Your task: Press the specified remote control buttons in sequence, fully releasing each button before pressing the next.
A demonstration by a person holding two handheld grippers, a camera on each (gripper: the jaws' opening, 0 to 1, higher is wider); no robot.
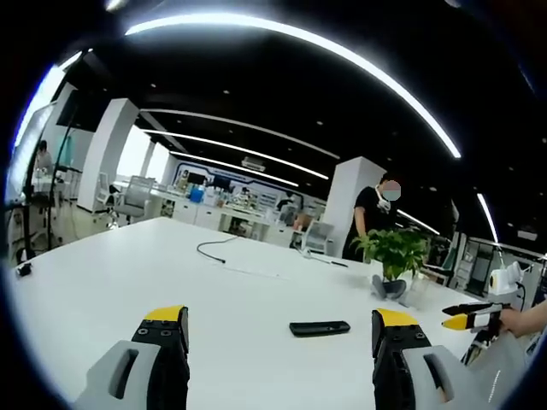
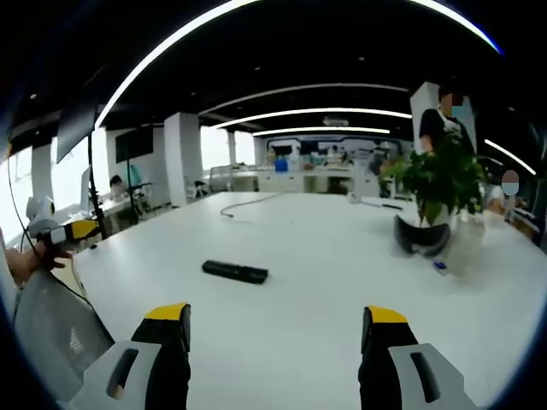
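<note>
I am holding my left gripper (image 1: pixel 280 329) above the large white table (image 1: pixel 111 282) w/ jaws spread wide, gripping nothing; the slim black rectangular remote control (image 1: pixel 319 328) is lying flat on the table just ahead, between the yellow-tipped jaws; my right gripper (image 1: pixel 468 321) is showing at the right edge, hand on it; in the right gripper view its jaws (image 2: pixel 278 329) are likewise standing wide apart, empty; remote (image 2: pixel 234 272) is lying ahead-left, untouched; a green potted plant (image 2: pixel 440 184) is standing well apart, far right; a loose black cable (image 1: pixel 220 248) is lying farther back.
</note>
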